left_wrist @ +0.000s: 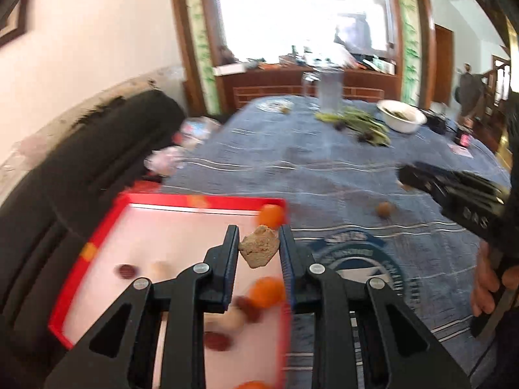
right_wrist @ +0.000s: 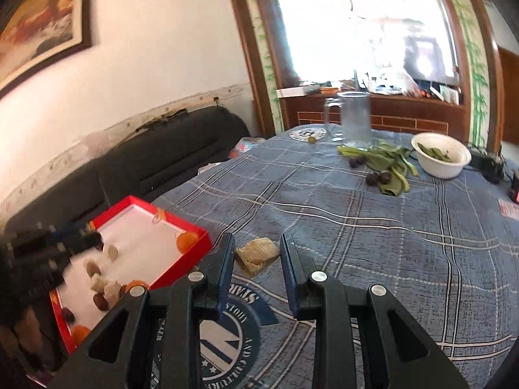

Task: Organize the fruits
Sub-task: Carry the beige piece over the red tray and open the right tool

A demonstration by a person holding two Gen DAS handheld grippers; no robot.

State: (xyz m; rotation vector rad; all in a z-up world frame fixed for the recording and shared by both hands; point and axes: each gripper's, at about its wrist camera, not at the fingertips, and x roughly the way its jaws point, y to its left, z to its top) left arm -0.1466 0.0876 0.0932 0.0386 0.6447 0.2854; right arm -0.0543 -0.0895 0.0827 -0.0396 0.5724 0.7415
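On the table: a blue plaid tablecloth (right_wrist: 373, 227) spreads under both of my grippers, with a dark sofa (right_wrist: 155, 175) along its left side.
Red tray (left_wrist: 181, 201): it sits at the cloth's near left corner, white inside, holding oranges (left_wrist: 266, 291), dark red fruits and pale pieces.
White bowl (right_wrist: 441, 155): far right on the cloth, green pods inside; green leaves (right_wrist: 389, 165) and dark fruits lie just beside it.
Glass jug (right_wrist: 354, 120): upright at the far edge, a glass mug beside it.
My left gripper (left_wrist: 259, 246): pinching a tan, rough lump (left_wrist: 259, 249) between its pads, held above the tray's right rim.
My right gripper (right_wrist: 258, 259): a tan, layered chunk (right_wrist: 258, 254) sits between its fingers; I cannot tell whether the pads press it or it lies on the cloth.
Loose brown fruit (left_wrist: 385, 209): on the cloth right of the tray, near the right gripper's tip in the left wrist view.
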